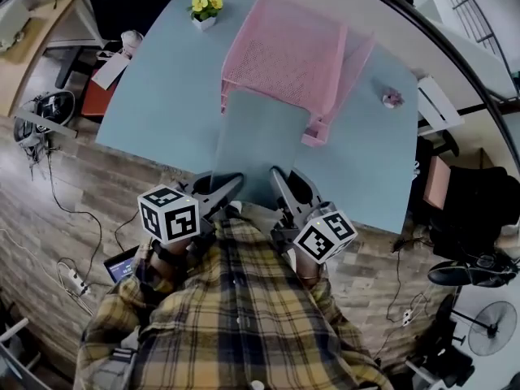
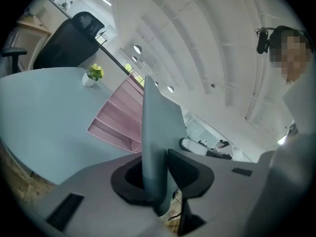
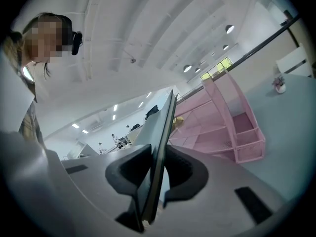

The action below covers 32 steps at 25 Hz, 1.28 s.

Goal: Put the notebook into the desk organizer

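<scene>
A grey-blue notebook [image 1: 258, 140] is held flat above the light blue table [image 1: 162, 96], its far edge near the pink mesh desk organizer [image 1: 288, 51]. My left gripper [image 1: 228, 187] is shut on the notebook's near left corner and my right gripper [image 1: 282, 180] is shut on its near right corner. In the left gripper view the notebook [image 2: 157, 132] stands edge-on between the black pads, with the organizer [image 2: 118, 120] beyond. In the right gripper view the notebook [image 3: 160, 152] also shows edge-on in the jaws, and the organizer [image 3: 222, 122] lies ahead to the right.
A small white pot of yellow flowers [image 1: 205, 10] stands at the table's far left, beside the organizer. A little pink object [image 1: 392, 98] sits at the right edge. A black office chair [image 2: 69, 41] stands behind the table. Cables and a power strip [image 1: 77, 283] lie on the wooden floor.
</scene>
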Tool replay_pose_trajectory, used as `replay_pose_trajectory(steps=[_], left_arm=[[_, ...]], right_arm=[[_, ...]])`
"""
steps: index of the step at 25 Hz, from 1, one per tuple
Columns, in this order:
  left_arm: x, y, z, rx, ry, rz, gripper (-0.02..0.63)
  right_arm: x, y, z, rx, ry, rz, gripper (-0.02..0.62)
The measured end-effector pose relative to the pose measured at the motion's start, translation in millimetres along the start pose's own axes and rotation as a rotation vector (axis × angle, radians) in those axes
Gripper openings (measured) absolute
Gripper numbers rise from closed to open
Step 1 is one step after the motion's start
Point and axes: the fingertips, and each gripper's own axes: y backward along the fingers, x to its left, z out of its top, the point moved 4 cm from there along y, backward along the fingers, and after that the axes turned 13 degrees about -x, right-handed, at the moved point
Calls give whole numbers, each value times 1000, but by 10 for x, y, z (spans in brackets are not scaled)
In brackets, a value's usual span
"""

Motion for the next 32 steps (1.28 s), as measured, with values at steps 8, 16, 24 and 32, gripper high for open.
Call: replay_pose_trajectory(steps=[8,16,24,32], left_arm=[[114,41,13,25,16,-2,91],[201,49,-73,68,29,-2,92],[313,-33,-152,107,58,6,91],[405,-191,-150,128,86,7,91]], right_arm=[[13,-63,-105,12,-18,-30,74],[-38,-42,-235,42,-28,-63,77],[-193,-48,-356,61,-51,-87,78],[-364,-120,-361,76,-71,-109,81]])
